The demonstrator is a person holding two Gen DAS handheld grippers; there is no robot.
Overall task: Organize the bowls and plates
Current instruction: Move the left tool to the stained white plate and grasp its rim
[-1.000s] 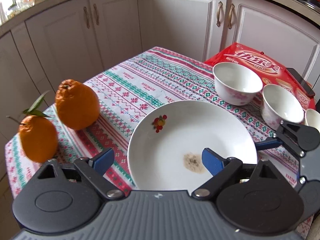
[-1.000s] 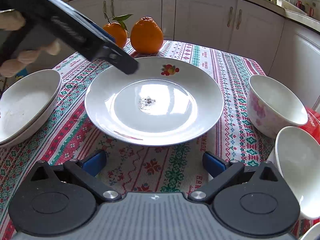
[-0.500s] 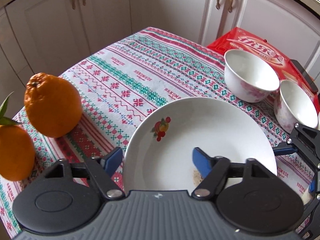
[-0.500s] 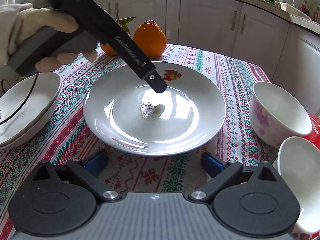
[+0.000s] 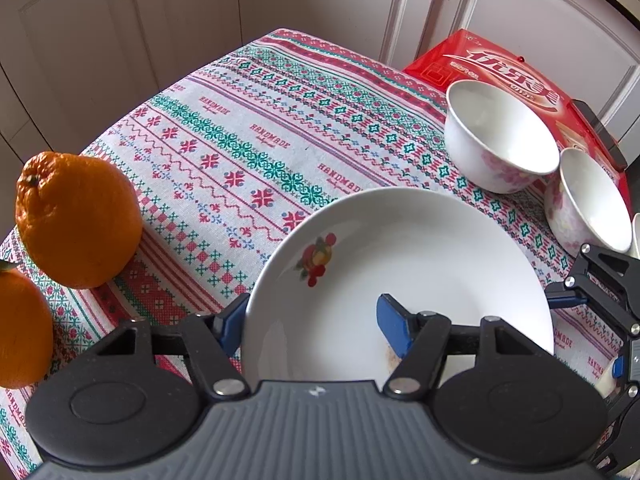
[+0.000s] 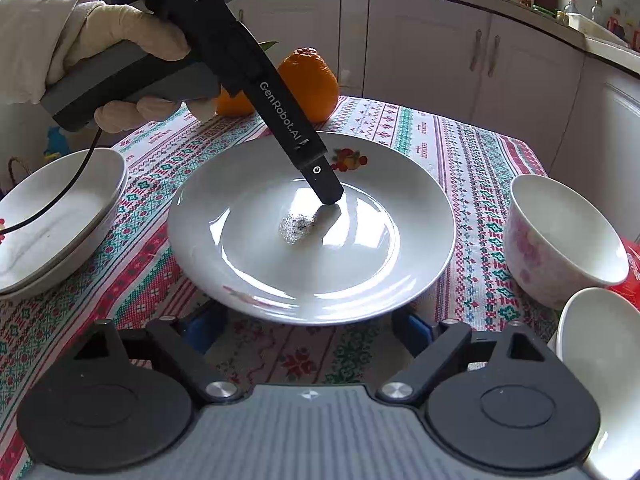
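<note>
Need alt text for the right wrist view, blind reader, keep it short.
The left gripper, held in a gloved hand, reaches down into a white plate with a fruit motif, one finger tip near a dark smudge at its centre. Stacked plates sit left, two bowls right, oranges behind, all on a patterned tablecloth.

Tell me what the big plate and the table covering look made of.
Plate: likely glazed ceramic, white and glossy with sharp window glare and a printed fruit motif. Table covering: seemingly woven fabric, matte, cross-stitch style bands and "HANDMADE" lettering.
</note>
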